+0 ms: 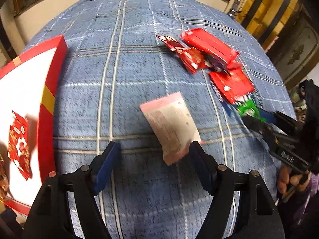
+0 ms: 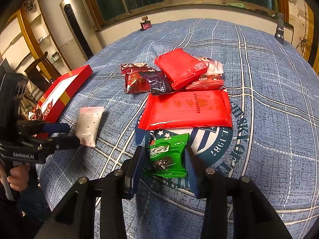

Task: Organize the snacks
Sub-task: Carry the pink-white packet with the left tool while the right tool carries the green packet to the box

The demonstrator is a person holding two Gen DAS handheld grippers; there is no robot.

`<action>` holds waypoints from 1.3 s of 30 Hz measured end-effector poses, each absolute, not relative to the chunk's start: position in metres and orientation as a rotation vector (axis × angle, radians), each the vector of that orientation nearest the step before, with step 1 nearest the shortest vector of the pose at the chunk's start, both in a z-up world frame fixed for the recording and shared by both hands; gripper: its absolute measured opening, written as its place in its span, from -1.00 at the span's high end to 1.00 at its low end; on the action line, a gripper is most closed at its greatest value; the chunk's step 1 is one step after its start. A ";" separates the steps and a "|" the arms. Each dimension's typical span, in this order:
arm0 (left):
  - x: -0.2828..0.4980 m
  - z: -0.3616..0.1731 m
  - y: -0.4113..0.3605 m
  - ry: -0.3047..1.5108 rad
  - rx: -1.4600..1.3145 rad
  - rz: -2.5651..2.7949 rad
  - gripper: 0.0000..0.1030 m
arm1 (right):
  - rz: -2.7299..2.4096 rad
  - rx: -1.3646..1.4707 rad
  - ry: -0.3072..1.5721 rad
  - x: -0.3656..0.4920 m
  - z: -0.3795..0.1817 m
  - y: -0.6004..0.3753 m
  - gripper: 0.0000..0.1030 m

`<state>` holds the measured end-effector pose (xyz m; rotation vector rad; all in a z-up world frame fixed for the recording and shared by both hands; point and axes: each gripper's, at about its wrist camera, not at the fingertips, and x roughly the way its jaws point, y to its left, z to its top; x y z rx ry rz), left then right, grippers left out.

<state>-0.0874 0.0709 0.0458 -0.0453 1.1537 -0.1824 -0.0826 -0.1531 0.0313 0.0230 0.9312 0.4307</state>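
Red-rimmed flat cardboard box [image 1: 52,73] at our 9 o'clock holds few packets, so we are early: left gripper [image 1: 154,159] wide beside the pink-white sachet [image 1: 171,127], right gripper [image 2: 164,171] narrowly straddling the green packet [image 2: 166,155], red pile [image 2: 185,107] at 12 untouched.

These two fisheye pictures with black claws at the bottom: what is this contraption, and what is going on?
No robot: a person holds a hand-held gripper in each hand, each with a camera looking along its fingers. The left hand-held gripper is open, with a pale pink packet lying between its fingers. The right hand-held gripper straddles a green snack packet; whether it grips is unclear. On the blue checked bedspread lies a pile of red snack packets. A red box at the left already holds snacks.
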 end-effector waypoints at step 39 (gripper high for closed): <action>-0.071 0.043 0.072 1.110 0.009 -0.187 0.20 | 0.362 -0.072 0.921 -0.086 0.032 -0.138 0.22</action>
